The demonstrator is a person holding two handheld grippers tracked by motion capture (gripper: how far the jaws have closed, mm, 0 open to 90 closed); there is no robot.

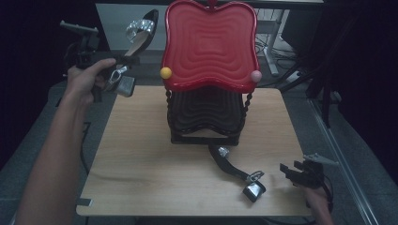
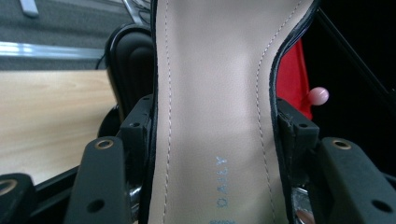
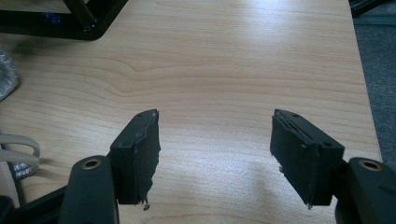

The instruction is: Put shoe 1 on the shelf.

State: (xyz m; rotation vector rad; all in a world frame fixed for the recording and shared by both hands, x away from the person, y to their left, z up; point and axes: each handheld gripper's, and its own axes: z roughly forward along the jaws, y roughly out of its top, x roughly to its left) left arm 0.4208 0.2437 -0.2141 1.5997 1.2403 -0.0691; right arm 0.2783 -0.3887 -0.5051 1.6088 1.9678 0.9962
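Progress looks like roughly halfway – one shoe [image 1: 141, 33] is up in the air, pinched across its insole by the left hand-held gripper [image 1: 123, 60], off the left edge of the surface [image 1: 141, 154] and beside the red top tier [image 1: 210, 44] of the rack. The other shoe [image 1: 237, 171] lies on its side on the wood, just in front of the rack's base, untouched. My guess: both shoes go onto the rack, so neither is placed yet – the lifted one needs setting down, the second needs picking up.

The right hand-held gripper [image 3: 215, 154] rests at the right front corner with jaws spread wide, nothing between them, bare wood beneath.

Materials: held shoe is a heeled sandal, glossy black edge, beige stitched insole [image 2: 215, 107] with faint printed lettering, shiny silver bow at the toe, silvery block heel. Rack tiers are moulded plastic with concentric wavy ridges – red on top, black tier [image 1: 206, 112] below, twisted black posts, a yellow ball [image 1: 165, 72] and a pink ball [image 1: 256, 76] at the front corners. Surface is light woodgrain laminate, smooth.
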